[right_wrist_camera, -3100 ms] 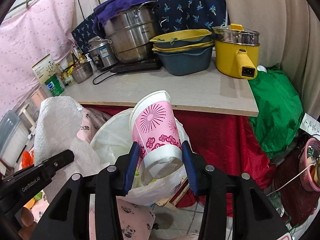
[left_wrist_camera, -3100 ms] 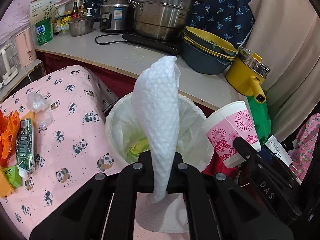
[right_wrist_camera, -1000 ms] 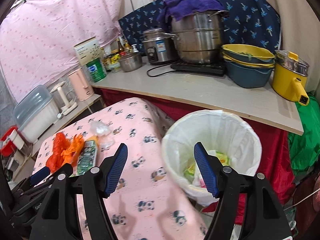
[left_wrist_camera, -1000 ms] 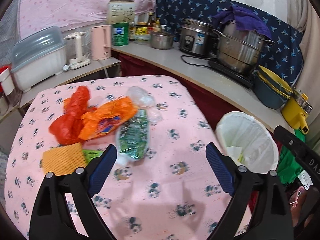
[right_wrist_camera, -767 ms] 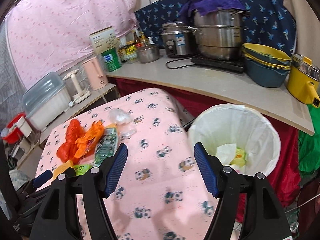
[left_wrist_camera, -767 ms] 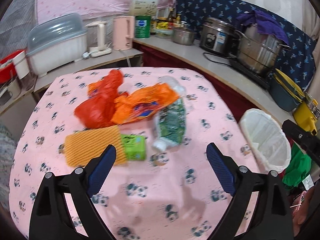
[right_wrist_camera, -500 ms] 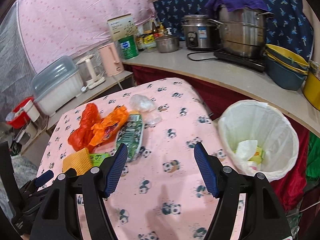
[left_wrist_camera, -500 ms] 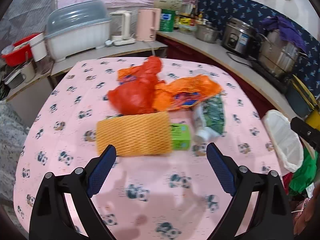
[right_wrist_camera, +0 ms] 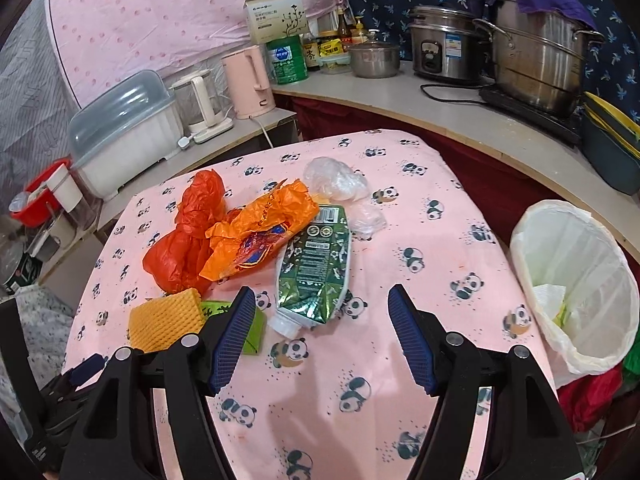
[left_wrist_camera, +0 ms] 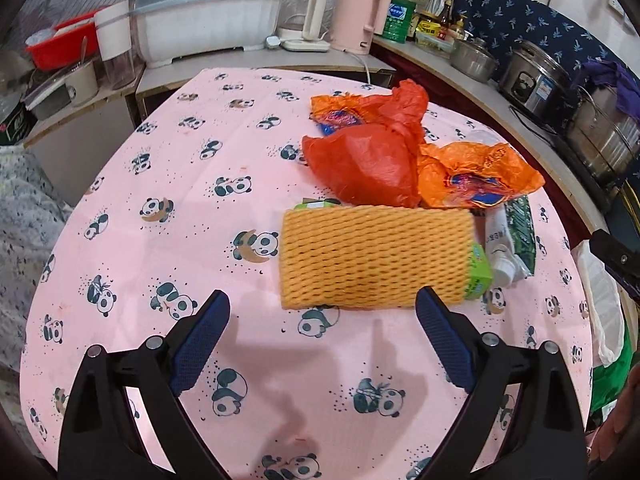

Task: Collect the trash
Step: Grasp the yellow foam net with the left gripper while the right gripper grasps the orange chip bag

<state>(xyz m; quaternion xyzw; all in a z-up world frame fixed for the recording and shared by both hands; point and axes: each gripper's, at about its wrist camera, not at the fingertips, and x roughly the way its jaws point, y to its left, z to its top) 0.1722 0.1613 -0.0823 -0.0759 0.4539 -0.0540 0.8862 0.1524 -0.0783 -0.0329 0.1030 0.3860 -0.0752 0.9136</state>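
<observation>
A pink cloth printed with pandas point(left_wrist_camera: 168, 184) covered the counter in front of me, and behind it, along the top of both frames, ran a crowded kitchen ledge: a pink kettle point(right_wrist_camera: 248, 80), a green tin point(right_wrist_camera: 287, 60), a rice cooker point(right_wrist_camera: 446, 50) and a large steel pot point(right_wrist_camera: 540, 64) with a purple cloth draped over it.

My left claw point(left_wrist_camera: 320, 340) hung over the cloth at the bottom of its frame, jaws spread wide with nothing between the blue pads point(left_wrist_camera: 198, 342). Just above it, centre of the frame, lay the yellow foam net sleeve point(left_wrist_camera: 376, 256), partly covering a green carton point(left_wrist_camera: 478, 272) at its right end. Above the sleeve sat the crumpled red plastic bag point(left_wrist_camera: 364, 160), touching the orange wrapper point(left_wrist_camera: 476, 176) to its right. A flattened green pouch point(left_wrist_camera: 516, 236) lay at the sleeve's right, near the frame's right side.

My right claw point(right_wrist_camera: 322, 336) was likewise wide apart and empty, low in its frame. Between and just above its fingers the green pouch point(right_wrist_camera: 316, 268) lay with its white spout toward me. To its left were the orange wrapper point(right_wrist_camera: 260, 228), the red plastic bag point(right_wrist_camera: 184, 240), the foam net sleeve point(right_wrist_camera: 164, 318) and the green carton point(right_wrist_camera: 224, 312), the carton partly hidden behind my left finger. A clear plastic wad point(right_wrist_camera: 336, 180) sat above the pouch. At the right edge stood the white-lined bin point(right_wrist_camera: 580, 240), off the cloth's edge, with white paper inside.
</observation>
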